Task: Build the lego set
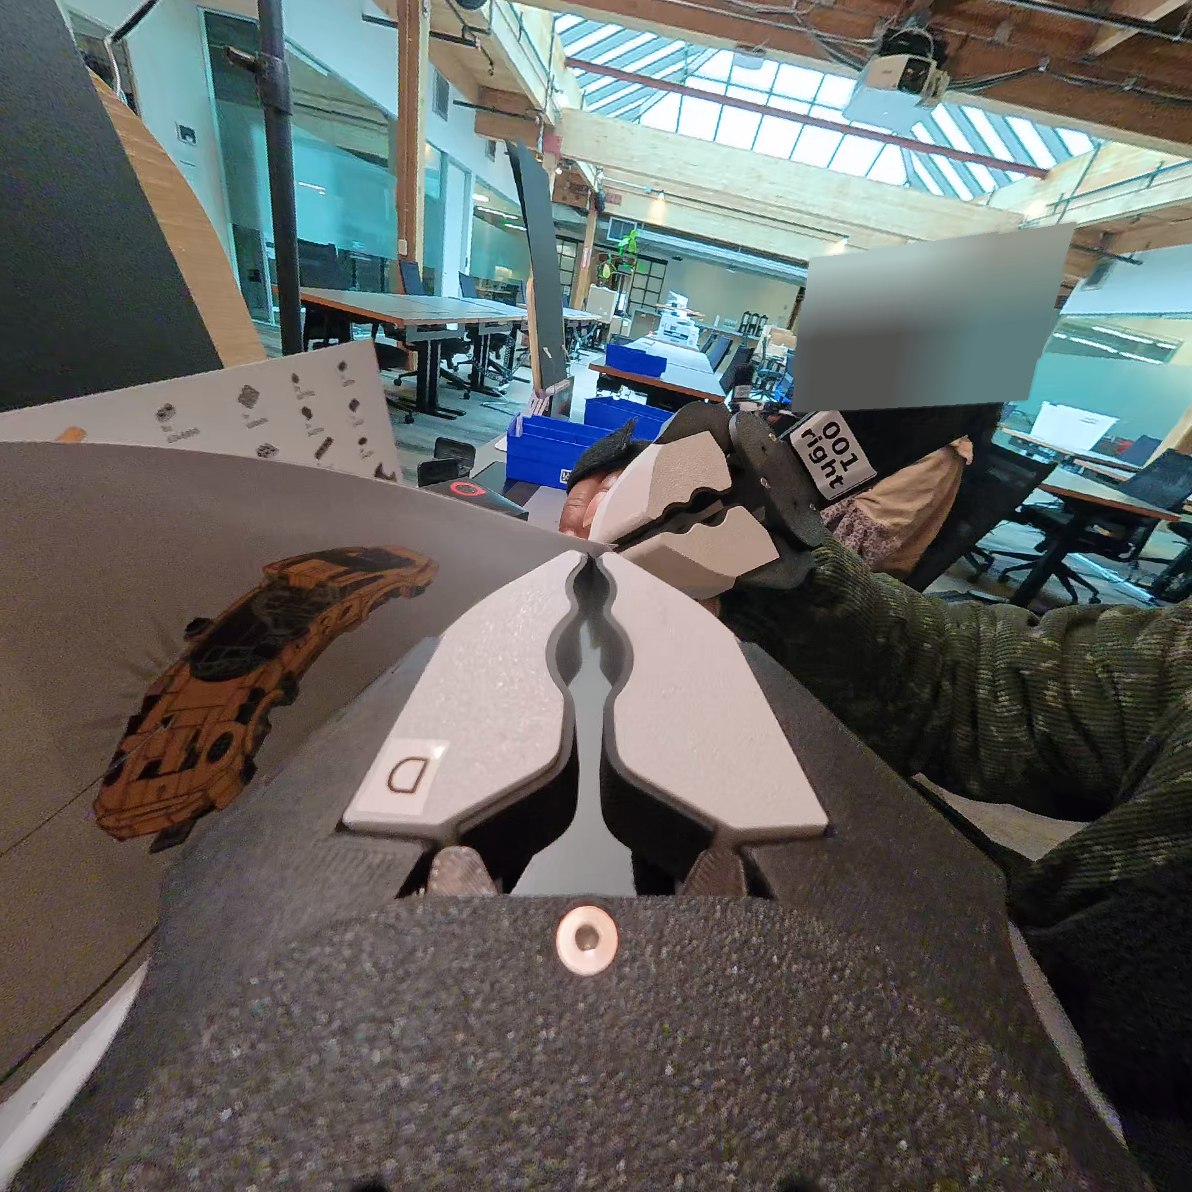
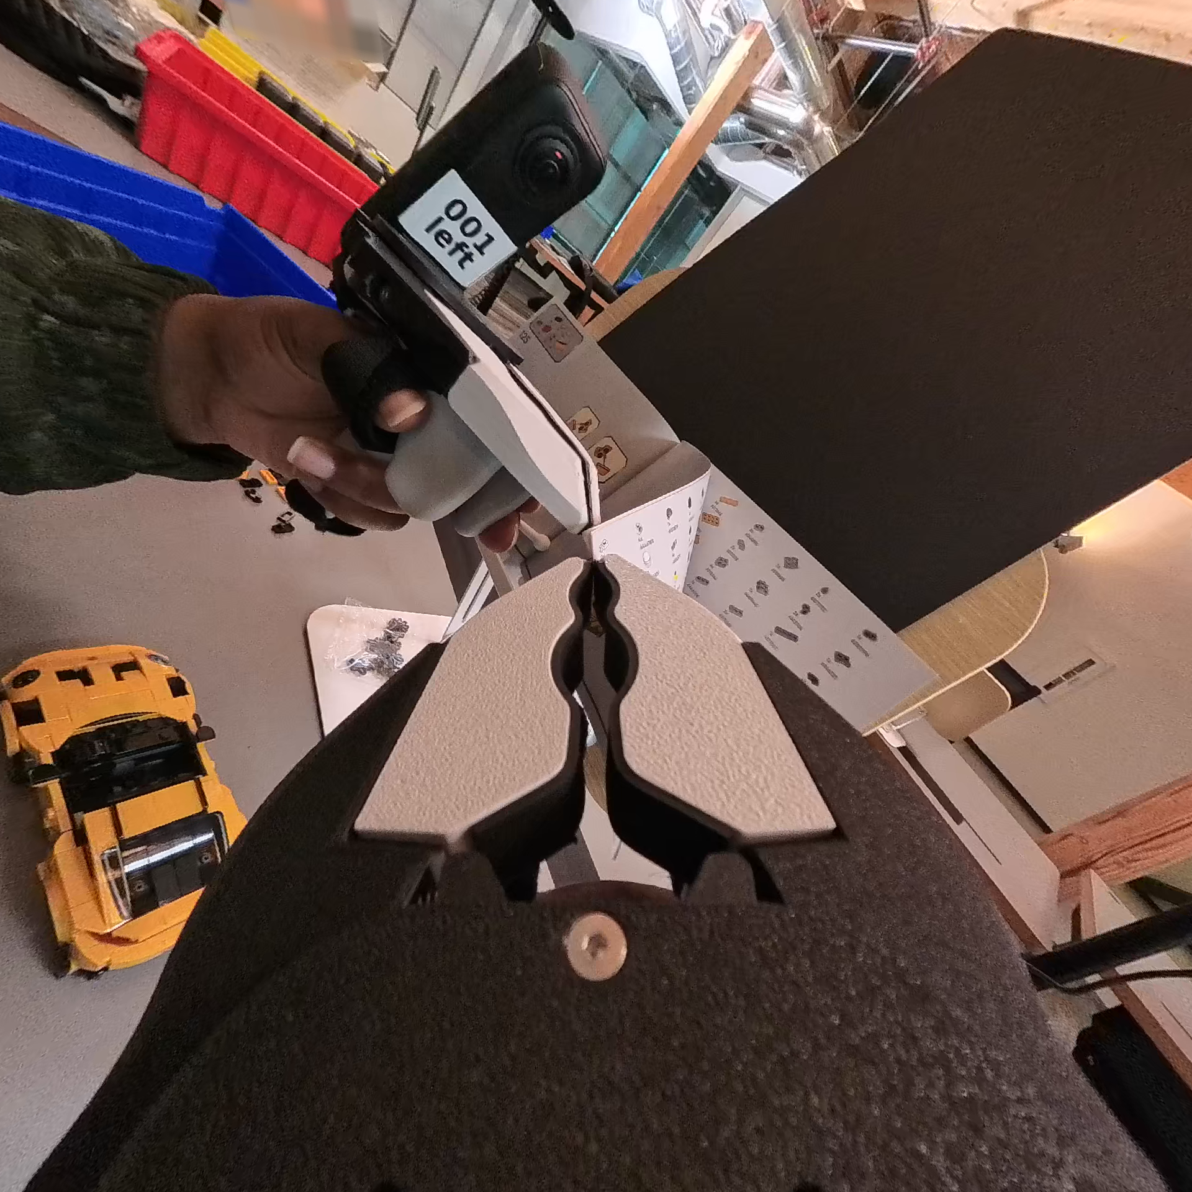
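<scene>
Both tools clamped on the grey printed instruction booklet (image 1: pixel 193 580), held above the surface.
Left tool (image 1: pixel 588 562) and right tool (image 2: pixel 593 567) tips meet at the page edge; yellow brick-built car (image 2: pixel 122 806) partly cut off.

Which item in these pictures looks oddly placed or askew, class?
The instruction booklet is off the table, pinched at one page edge by both the left hand-held gripper and the right hand-held gripper, its pages bowed. The yellow lego car sits upright; loose pieces lie scattered beyond.

One yellow lego car (image 2: pixel 122 806), one instruction booklet (image 1: pixel 193 645), two grippers, two blue bins (image 2: pixel 129 206), one red bin (image 2: pixel 245 155).
</scene>
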Tool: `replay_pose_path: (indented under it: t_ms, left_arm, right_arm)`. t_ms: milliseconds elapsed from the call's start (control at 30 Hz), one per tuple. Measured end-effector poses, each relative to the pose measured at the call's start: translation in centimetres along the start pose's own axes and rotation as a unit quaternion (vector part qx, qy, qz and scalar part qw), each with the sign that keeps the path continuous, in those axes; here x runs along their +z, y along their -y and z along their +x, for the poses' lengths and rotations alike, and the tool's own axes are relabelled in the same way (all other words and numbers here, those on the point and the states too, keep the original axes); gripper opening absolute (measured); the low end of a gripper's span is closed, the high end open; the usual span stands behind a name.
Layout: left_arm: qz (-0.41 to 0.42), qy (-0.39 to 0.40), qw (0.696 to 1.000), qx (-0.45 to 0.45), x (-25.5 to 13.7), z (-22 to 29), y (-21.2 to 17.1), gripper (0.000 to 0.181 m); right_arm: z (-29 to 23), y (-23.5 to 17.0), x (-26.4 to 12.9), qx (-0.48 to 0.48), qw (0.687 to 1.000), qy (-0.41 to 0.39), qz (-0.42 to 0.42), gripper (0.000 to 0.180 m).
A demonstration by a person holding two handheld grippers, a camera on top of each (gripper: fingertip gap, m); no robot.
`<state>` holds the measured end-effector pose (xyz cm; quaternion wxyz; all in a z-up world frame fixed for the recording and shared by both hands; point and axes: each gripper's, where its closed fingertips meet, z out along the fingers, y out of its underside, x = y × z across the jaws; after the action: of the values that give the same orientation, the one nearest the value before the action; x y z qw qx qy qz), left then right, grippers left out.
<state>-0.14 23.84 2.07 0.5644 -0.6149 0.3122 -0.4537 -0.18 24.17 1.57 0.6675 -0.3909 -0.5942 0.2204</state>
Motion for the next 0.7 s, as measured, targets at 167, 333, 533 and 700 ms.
replay_pose_path:
  t_ms: [167,333,533,700]
  left_arm:
    - [0.004,-0.011,1.0,-0.012,0.29,0.64,-0.05,0.016]
    - [0.0,-0.006,1.0,-0.007,0.58,0.47,-0.2,0.005]
    - [0.004,-0.005,1.0,-0.002,0.32,0.48,0.06,0.0]
    - [0.002,-0.001,1.0,-0.001,-0.08,0.3,0.07,0.0]
  right_arm:
    - [-0.1,0.14,0.07,-0.005,1.0,-0.001,0.0,0.0]
    - [-0.25,0.32,0.06,-0.009,1.0,0.001,0.0,0.0]
    - [-0.35,0.26,-0.05,-0.009,1.0,0.003,-0.002,0.0]
    - [0.27,0.23,-0.29,-0.007,1.0,-0.011,-0.001,0.0]
